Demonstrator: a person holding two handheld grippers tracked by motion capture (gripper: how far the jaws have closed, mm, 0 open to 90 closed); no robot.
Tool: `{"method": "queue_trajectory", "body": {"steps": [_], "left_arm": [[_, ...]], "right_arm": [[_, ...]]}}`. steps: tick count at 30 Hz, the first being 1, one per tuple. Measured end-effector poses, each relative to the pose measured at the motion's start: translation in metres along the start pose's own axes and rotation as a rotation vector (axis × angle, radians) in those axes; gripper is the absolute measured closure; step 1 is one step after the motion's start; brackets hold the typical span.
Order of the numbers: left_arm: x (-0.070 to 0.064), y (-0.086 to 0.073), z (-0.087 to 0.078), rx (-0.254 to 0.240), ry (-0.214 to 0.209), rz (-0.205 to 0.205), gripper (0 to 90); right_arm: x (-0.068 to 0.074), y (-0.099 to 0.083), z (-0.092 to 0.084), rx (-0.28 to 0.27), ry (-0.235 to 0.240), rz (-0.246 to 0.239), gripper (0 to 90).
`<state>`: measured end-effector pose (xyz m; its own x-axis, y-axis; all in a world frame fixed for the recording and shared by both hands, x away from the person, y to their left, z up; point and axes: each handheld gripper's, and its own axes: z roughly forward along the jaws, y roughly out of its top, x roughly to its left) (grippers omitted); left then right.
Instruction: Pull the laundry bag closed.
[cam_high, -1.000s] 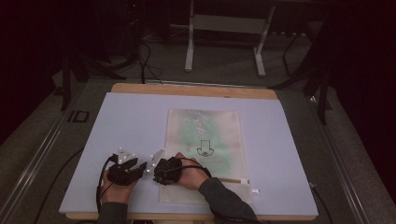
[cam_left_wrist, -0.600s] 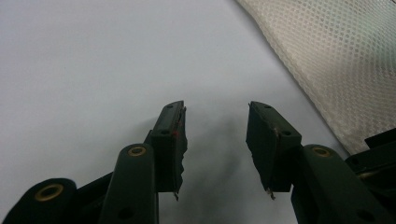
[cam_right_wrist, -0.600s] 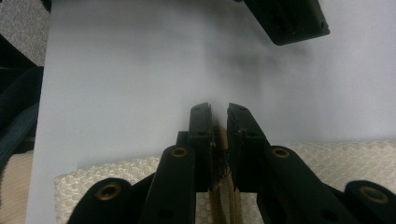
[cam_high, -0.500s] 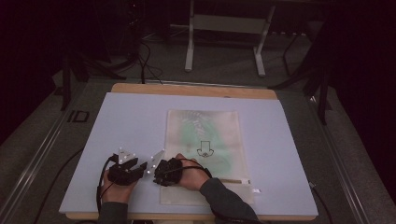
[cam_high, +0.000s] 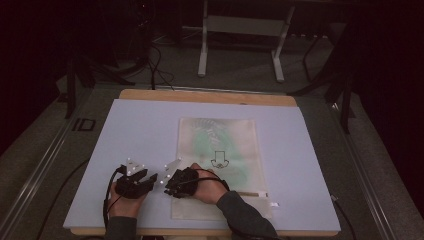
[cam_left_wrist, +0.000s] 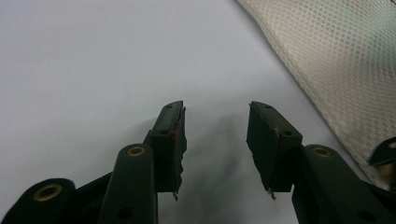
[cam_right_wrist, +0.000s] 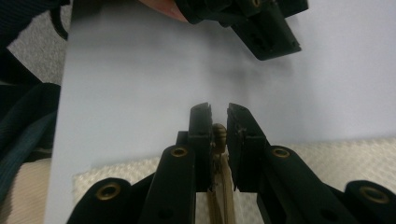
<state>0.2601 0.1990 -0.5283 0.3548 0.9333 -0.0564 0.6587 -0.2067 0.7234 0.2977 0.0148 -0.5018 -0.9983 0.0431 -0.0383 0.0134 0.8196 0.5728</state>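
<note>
nothing has shifted since the earlier frames. right gripper (cam_right_wrist: 218, 114) stays clamped on the zipper pull (cam_right_wrist: 219, 133) at the mesh bag's (cam_high: 220, 150) near left corner on the table (cam_high: 125, 130). left gripper (cam_left_wrist: 215, 116) hovers open beside it. mesh is light, limp; grip the pull or seam.

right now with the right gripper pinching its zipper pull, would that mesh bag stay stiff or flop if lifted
Probably flops: the mesh bag lies flat and thin on the table, its weave fine and soft-looking. It likely weighs little, since it shows no bulge. The right gripper pinches only the small zipper pull, so the bag would likely dangle from that corner.
</note>
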Motion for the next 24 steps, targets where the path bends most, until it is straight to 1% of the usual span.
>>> {"method": "queue_trajectory", "body": {"steps": [3, 7, 11, 15, 19, 21, 23, 24], "left_arm": [[0.000, 0.000, 0.000, 0.002, 0.000, 0.002, 56.0], [-0.001, 0.000, 0.001, 0.002, 0.002, 0.004, 56.0], [-0.001, 0.000, 0.001, 0.003, 0.002, 0.003, 56.0], [-0.001, 0.000, 0.001, 0.004, 0.001, 0.006, 56.0], [-0.001, 0.000, 0.000, 0.001, 0.002, 0.004, 56.0], [-0.001, 0.000, 0.001, 0.002, 0.001, 0.003, 56.1], [-0.002, 0.000, 0.001, 0.001, 0.001, 0.004, 56.1], [-0.002, 0.000, 0.001, 0.001, 0.001, 0.005, 56.0]], "right_arm": [[0.000, -0.005, -0.007, -0.012, 0.000, 0.001, 81.0], [0.000, -0.011, -0.013, -0.014, 0.000, 0.003, 81.0], [-0.001, -0.017, -0.016, 0.008, 0.007, 0.004, 80.9], [-0.003, -0.024, -0.014, 0.024, 0.015, 0.019, 80.7], [-0.005, -0.027, -0.012, 0.016, 0.028, 0.037, 79.7], [-0.007, -0.028, -0.011, 0.028, 0.031, 0.051, 77.8], [-0.008, -0.029, -0.009, 0.042, 0.047, 0.056, 76.2], [-0.008, -0.030, -0.007, 0.049, 0.052, 0.059, 76.8]]}}
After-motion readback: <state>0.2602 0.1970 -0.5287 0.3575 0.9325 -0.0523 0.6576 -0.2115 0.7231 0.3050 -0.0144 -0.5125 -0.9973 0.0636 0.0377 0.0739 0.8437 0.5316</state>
